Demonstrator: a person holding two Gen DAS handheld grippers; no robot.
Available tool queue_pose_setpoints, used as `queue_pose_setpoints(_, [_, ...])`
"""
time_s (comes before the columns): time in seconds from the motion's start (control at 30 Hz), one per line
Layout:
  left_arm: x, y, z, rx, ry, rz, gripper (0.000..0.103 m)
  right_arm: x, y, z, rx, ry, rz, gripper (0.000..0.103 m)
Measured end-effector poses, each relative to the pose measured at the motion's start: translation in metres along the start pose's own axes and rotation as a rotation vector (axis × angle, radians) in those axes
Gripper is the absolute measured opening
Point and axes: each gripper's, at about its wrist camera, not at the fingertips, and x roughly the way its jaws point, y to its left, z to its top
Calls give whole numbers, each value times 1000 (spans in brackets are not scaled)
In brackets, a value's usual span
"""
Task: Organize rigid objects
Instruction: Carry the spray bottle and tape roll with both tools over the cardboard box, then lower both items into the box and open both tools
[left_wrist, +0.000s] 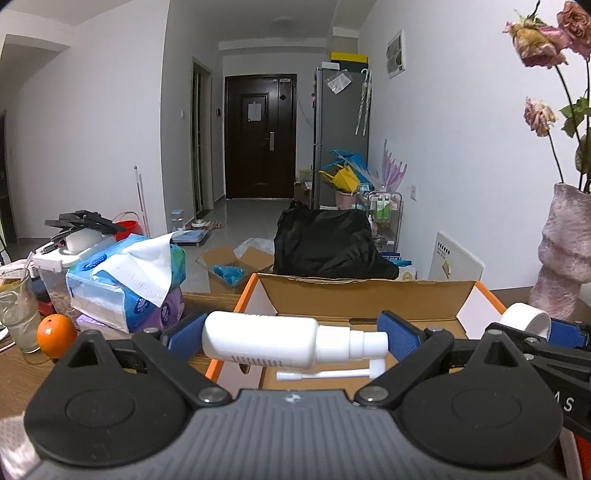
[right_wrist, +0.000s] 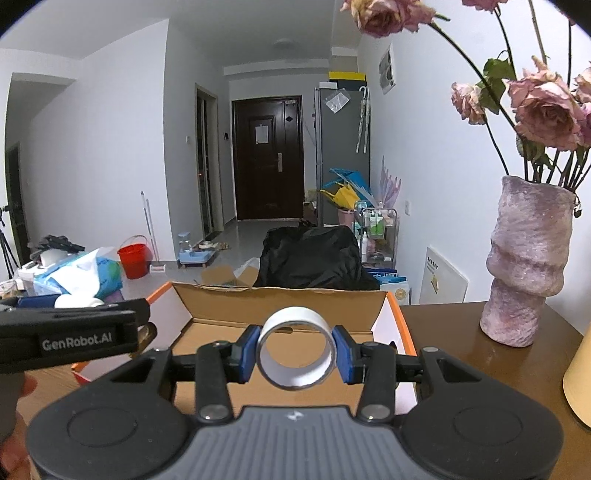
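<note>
Sideways: spray bottle (left_wrist: 262, 341) in left jaws, nozzle rightward; right jaws clamp tape roll (right_wrist: 297, 350).

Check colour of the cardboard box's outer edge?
Orange trim on the cardboard box, brown inside; clearest in the right wrist view.

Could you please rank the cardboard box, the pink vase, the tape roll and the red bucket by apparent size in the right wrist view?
1. cardboard box
2. pink vase
3. tape roll, though nearness to the camera enlarges it
4. red bucket, far off
</note>
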Motion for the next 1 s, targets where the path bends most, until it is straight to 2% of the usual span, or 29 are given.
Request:
queue_pose_setpoints(0.5, [34,-11,-7,49,57,0,99,38,-7,-4,-7,73,-32,42])
queue_pose_setpoints(1.0, [57,-20,-16,75,116,-31,99,51,-9,-17,0,118,-43,42])
